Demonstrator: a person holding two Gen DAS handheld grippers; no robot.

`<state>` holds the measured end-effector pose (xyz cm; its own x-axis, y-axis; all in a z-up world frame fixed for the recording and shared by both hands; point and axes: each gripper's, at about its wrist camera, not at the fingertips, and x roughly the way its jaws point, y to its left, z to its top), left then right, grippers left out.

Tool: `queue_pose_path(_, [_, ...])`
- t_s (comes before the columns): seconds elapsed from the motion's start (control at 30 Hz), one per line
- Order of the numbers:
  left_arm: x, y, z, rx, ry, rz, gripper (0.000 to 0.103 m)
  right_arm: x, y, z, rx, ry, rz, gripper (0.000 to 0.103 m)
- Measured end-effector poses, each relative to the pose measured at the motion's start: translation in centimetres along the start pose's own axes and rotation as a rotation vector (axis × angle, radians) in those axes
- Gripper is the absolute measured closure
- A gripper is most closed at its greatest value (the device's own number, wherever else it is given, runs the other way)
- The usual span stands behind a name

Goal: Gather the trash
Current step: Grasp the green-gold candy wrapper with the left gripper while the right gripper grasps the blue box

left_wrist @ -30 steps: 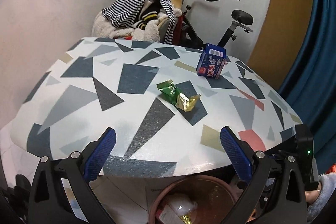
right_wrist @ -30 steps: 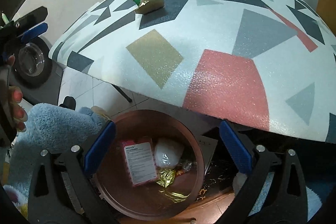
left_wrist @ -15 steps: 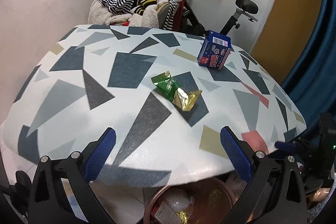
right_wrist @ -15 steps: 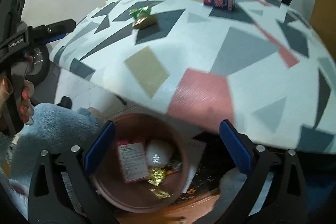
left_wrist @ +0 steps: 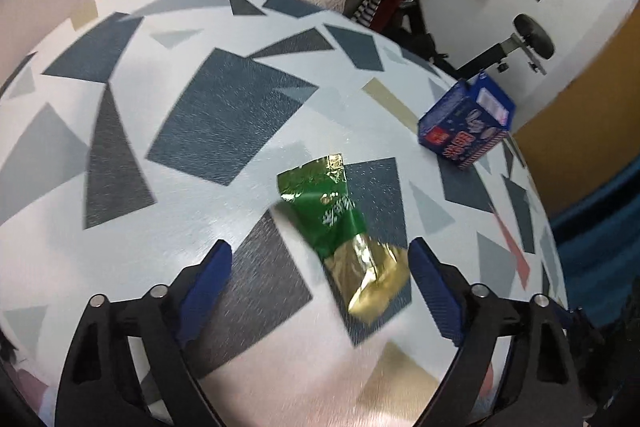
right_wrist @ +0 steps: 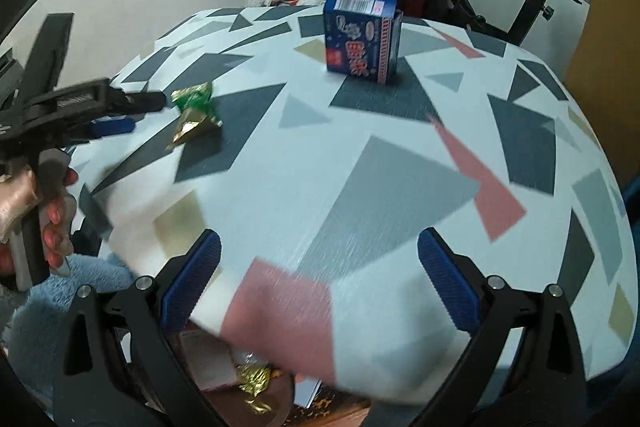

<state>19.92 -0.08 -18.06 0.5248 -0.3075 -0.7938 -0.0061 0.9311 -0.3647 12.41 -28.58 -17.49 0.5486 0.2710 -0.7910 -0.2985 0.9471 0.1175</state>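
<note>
Left hand-held gripper [left_wrist: 318, 277] now over table [left_wrist: 224, 131], open beside wrapper [left_wrist: 340, 227]

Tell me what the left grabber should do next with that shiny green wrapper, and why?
Probably slide the left gripper a little further forward and close on the wrapper. Its jaws are wide open and empty, and the wrapper's gold end already lies between the fingertips on the table, so a short push should put it in reach.
</note>
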Motion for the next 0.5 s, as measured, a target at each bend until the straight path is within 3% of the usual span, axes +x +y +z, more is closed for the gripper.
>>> queue_pose_path(0.13, [1.8,-0.7,0.5,0.038,0.01,0.044,0.023,1.0,-0.8,1.8,-0.015,-0.002,0.003,0.006])
queue_pose_path(0.23, [2.3,-1.3,0.7,0.107,0.003,0.075,0.031,1.6,-1.4,3.2,-0.018,-0.018,0.015,0.006])
queue_pose_path(0.3, [2.4,-1.2,0.8,0.137,-0.003,0.078,0.055,1.9,-1.8,4.4,-0.02,-0.043,0.019,0.006])
queue_pose_path(0.4, [2.0,-0.8,1.0,0.156,-0.029,0.062,0.069,2.7,-2.8,6.7,0.005,-0.088,0.006,0.006])
queue_pose_path(0.5, [0.8,-0.1,1.0,0.161,-0.075,0.052,0.075,4.2,-4.1,9.3,0.101,-0.126,0.009,0.006])
